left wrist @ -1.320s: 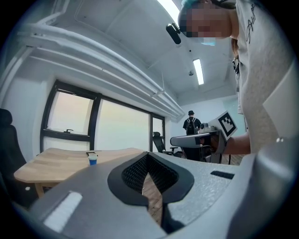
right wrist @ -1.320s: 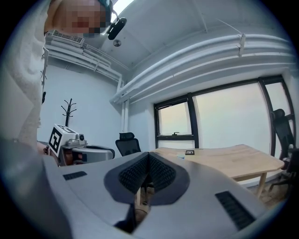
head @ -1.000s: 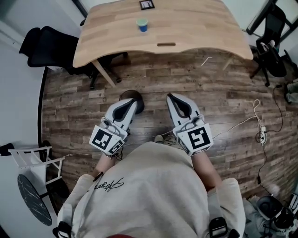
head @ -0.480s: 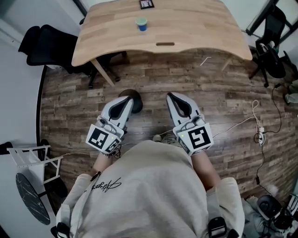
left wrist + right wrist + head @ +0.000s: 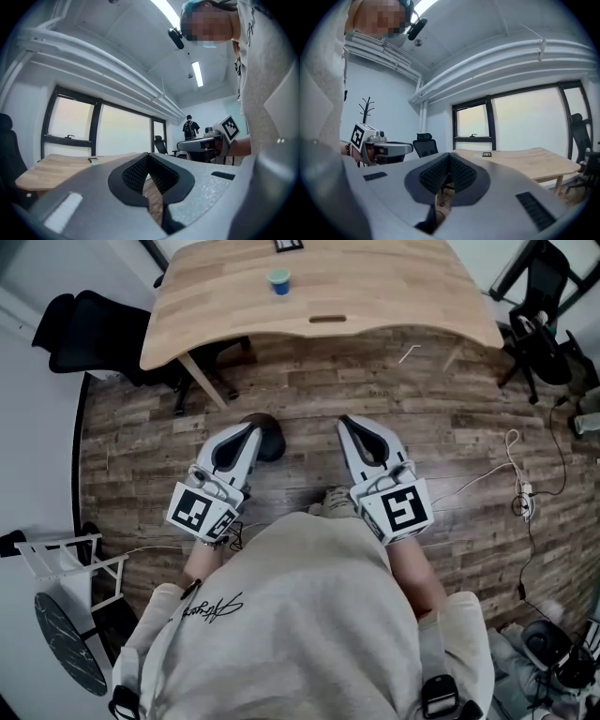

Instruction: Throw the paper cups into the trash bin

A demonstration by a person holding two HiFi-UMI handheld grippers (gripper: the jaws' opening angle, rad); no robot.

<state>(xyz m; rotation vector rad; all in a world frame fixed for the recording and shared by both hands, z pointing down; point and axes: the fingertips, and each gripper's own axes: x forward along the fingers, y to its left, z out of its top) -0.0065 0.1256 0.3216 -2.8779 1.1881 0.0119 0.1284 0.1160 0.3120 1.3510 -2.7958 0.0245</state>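
Observation:
A blue paper cup [image 5: 278, 281] with a green top stands alone on the wooden table [image 5: 394, 287] at the far end of the head view. Both grippers are held level over the plank floor, well short of the table. My left gripper [image 5: 249, 428] [image 5: 149, 157] has its jaws shut with nothing in them. My right gripper [image 5: 350, 422] [image 5: 449, 157] is shut and empty too. A dark round thing [image 5: 269, 438] sits on the floor just beyond the left gripper's tip, partly hidden by it; I cannot tell whether it is the bin.
Black office chairs stand at the table's left [image 5: 84, 329] and right [image 5: 544, 334]. Cables [image 5: 518, 491] trail over the floor on the right. A white rack [image 5: 66, 559] stands at lower left. A marker card [image 5: 289, 245] lies on the table. A person [image 5: 190, 127] stands far off.
The table and cup have slid a little toward the top of the head view as the head tilted. Both grippers stay shut and hold about the same place.

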